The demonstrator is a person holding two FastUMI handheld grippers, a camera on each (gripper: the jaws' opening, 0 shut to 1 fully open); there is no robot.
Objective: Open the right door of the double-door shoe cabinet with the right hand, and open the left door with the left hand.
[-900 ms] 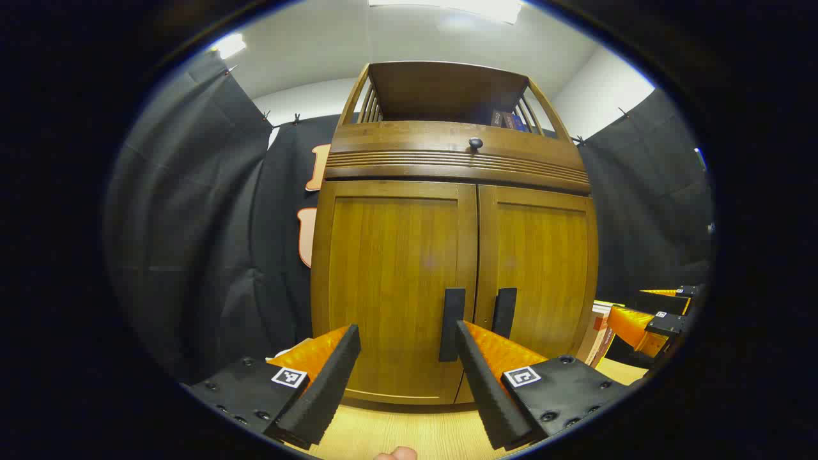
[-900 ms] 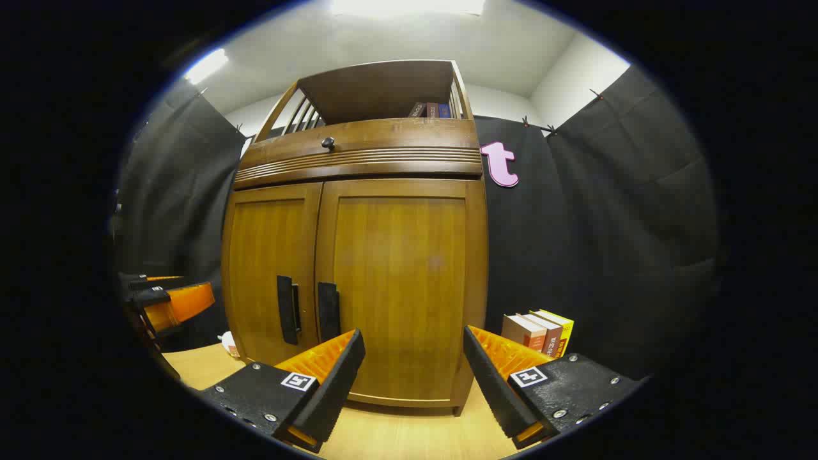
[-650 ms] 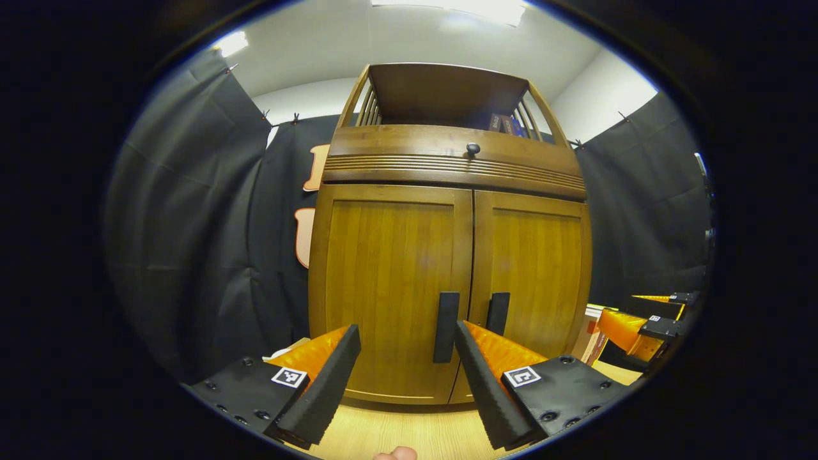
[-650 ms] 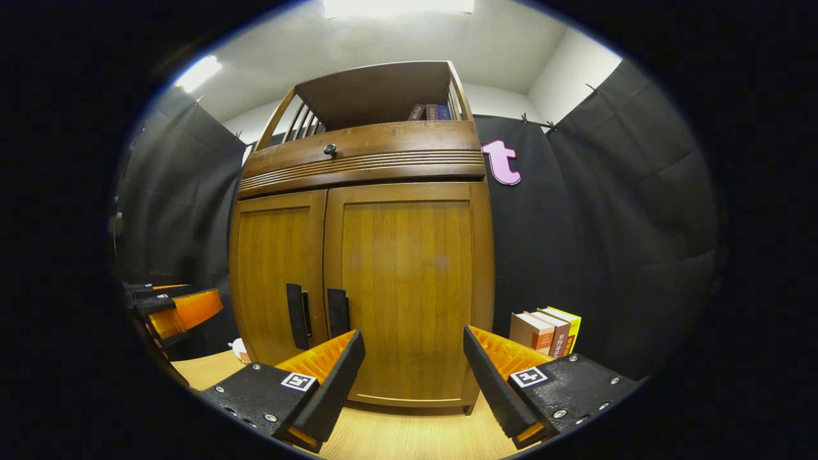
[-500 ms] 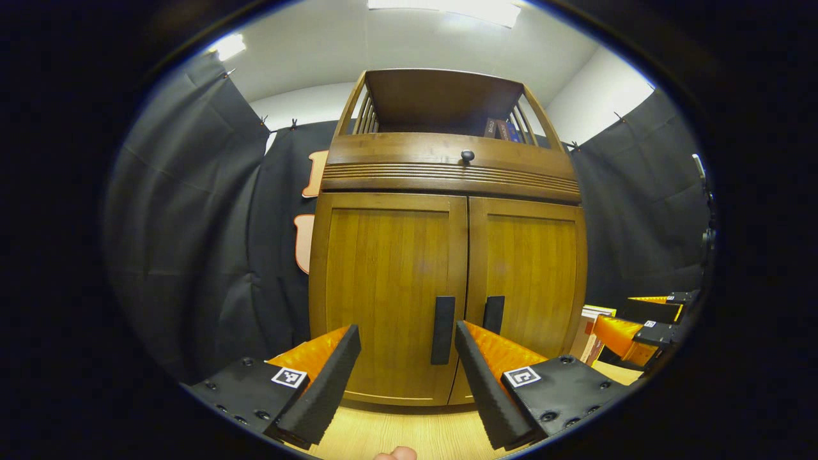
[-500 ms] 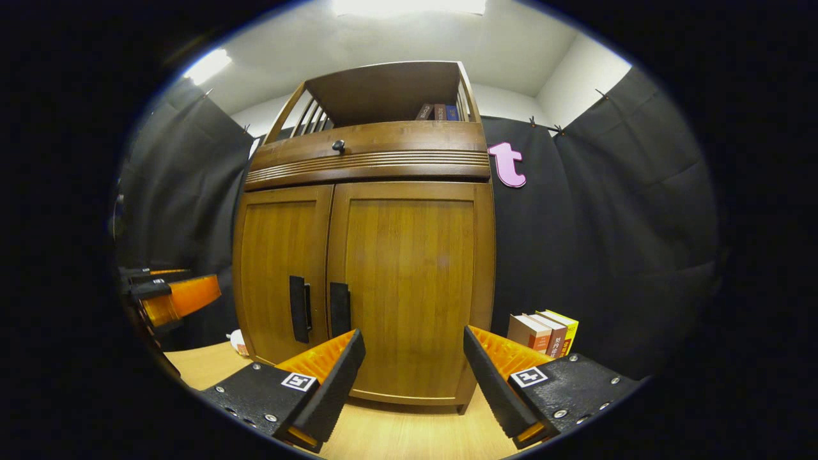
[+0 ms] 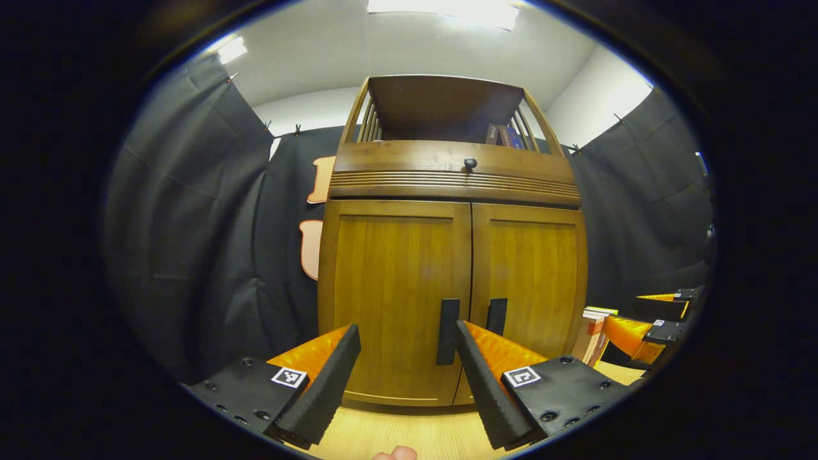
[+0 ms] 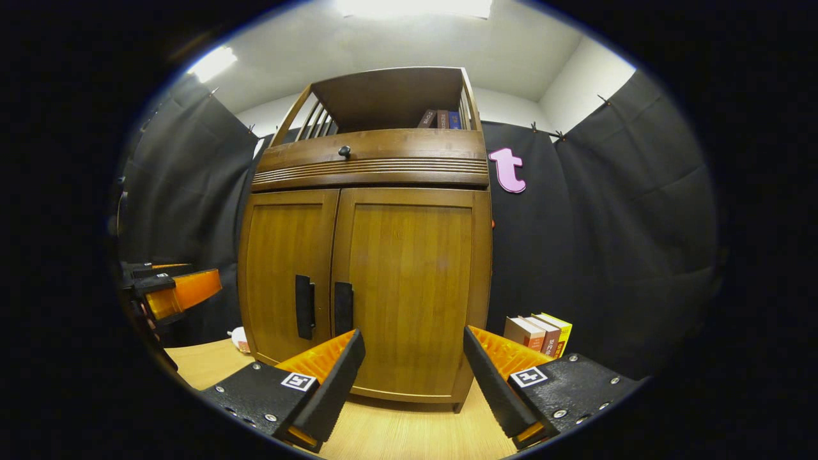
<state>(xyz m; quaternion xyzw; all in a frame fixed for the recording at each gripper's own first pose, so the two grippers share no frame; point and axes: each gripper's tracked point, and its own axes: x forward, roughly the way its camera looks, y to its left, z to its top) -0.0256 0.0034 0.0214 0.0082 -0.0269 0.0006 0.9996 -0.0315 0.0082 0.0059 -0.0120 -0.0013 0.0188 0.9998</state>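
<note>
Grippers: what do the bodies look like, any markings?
Both the left gripper and the right gripper have matte black bodies with screw heads and two wedge-shaped fingers with ribbed faces. Each finger base carries a small square black-and-white tag. No cables visible.

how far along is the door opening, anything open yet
Nothing is open yet: the right door and left door both sit flush in the shoe cabinet. Both grippers, right gripper and left gripper, are open and short of the handles. Left to do: grip and pull the right handle, then the left handle.
</note>
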